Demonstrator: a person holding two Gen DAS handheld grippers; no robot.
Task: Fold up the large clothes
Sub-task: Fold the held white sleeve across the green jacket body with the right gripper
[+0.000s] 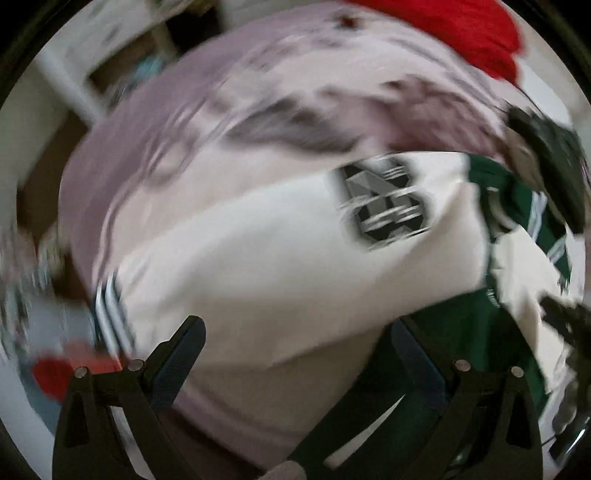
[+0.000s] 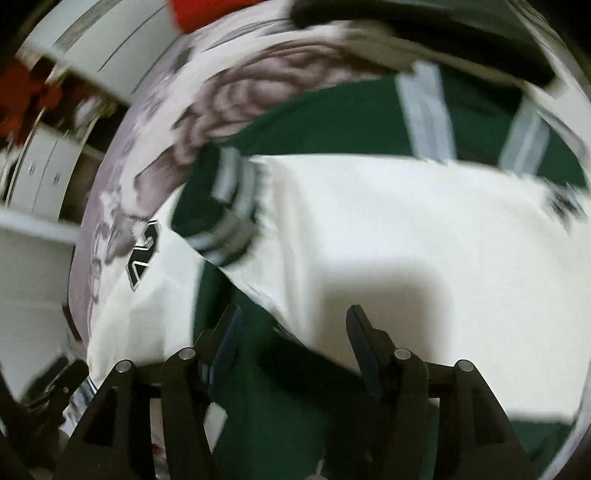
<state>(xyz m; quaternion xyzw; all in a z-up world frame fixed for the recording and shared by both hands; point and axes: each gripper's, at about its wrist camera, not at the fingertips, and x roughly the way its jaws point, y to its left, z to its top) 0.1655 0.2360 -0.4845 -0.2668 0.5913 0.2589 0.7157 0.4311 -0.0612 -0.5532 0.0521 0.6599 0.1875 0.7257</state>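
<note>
A white and dark green jersey with a black number patch lies on a pale pink patterned bedspread. My left gripper is open and empty, just above the jersey's white and green edge. In the right wrist view the jersey shows its white body, green sleeve with grey stripes and striped collar. My right gripper is open and empty, close over the green and white cloth. Both views are motion blurred.
A red garment lies at the far edge of the bed, also in the right wrist view. A dark garment lies beyond the jersey. White shelves stand at the left. Another red object is at lower left.
</note>
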